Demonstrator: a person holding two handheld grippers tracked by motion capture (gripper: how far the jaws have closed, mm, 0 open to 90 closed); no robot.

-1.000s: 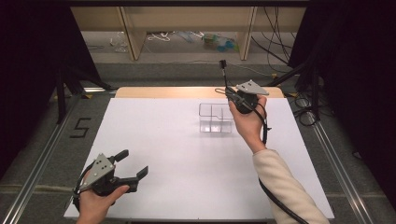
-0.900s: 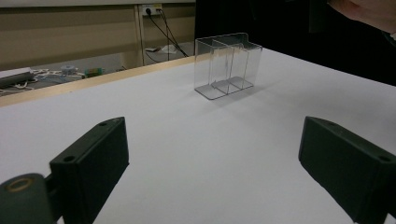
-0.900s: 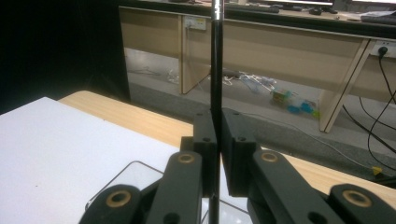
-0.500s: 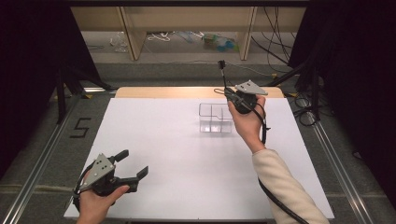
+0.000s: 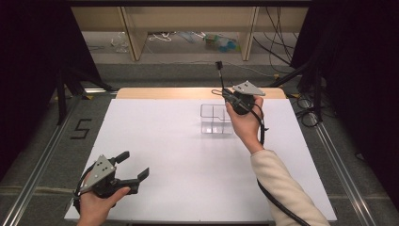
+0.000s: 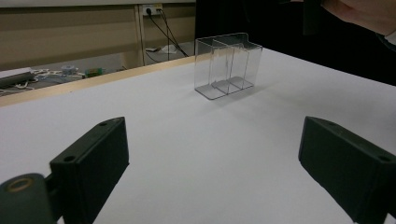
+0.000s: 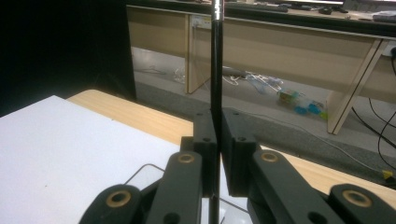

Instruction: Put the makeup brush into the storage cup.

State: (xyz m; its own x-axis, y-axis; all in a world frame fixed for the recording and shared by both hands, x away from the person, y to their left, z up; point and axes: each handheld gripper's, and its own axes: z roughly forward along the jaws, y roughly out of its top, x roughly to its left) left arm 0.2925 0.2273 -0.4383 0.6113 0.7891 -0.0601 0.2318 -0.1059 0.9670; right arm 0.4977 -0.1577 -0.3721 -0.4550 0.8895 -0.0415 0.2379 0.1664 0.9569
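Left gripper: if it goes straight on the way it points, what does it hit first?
Likely the clear plastic box. The left gripper is open, with bare white table ahead of it. The box stands slightly right of centre, so it may graze it or pass by; depth is unclear.

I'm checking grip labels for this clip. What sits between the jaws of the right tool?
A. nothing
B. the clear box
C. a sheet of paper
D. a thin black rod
D: in the right gripper view the right tool has its jaws pressed on a thin black rod that stands upright above the clear box.
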